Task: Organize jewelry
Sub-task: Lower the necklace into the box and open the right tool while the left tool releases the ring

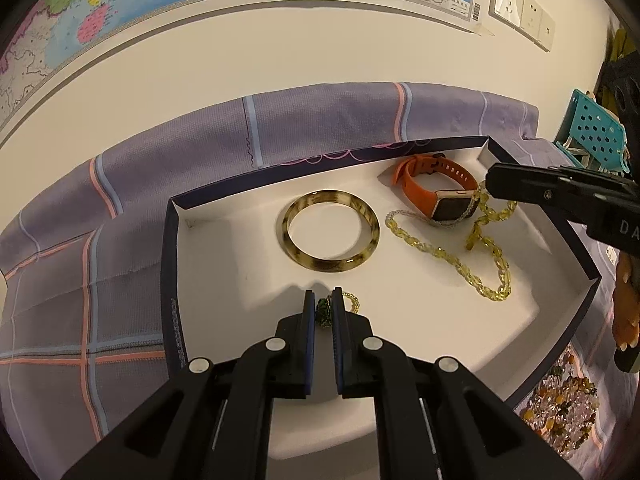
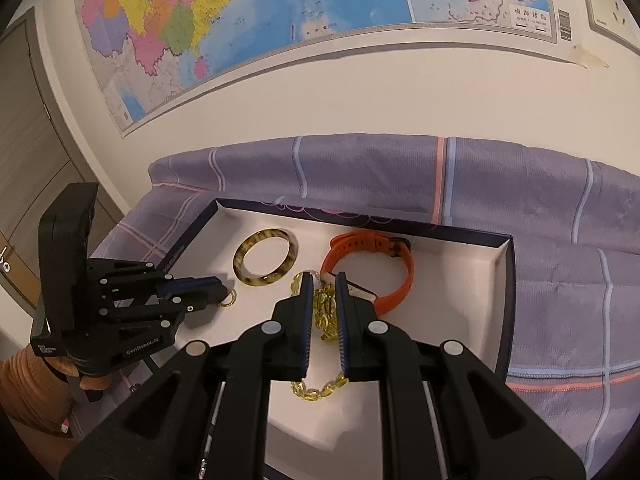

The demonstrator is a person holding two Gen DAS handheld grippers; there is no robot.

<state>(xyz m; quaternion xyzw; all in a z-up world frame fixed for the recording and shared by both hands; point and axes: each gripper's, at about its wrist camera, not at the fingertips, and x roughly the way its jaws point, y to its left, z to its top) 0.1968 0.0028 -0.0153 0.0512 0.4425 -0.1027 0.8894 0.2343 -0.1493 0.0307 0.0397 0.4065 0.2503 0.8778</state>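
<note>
Left gripper (image 1: 323, 309) angles down into the shallow white-lined, dark-rimmed box (image 1: 168, 248), clenched on a small green-beaded ring (image 1: 322, 312); right gripper (image 2: 323, 289) slopes down likewise, clenched on the yellow translucent bead chain (image 2: 326, 308) beside the orange-strapped watch (image 2: 362, 246).

Small green piece (image 1: 322, 312) mostly hidden between the left gripper (image 1: 322, 300) fingers, bead pile (image 1: 560, 412) cut off at the edge, map (image 2: 280, 20) words too tiny to read

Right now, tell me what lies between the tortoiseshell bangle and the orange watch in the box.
Bare white box floor, in both wrist views. The yellow bead necklace lies nearer the camera, beside the watch, not touching the bangle.
</note>
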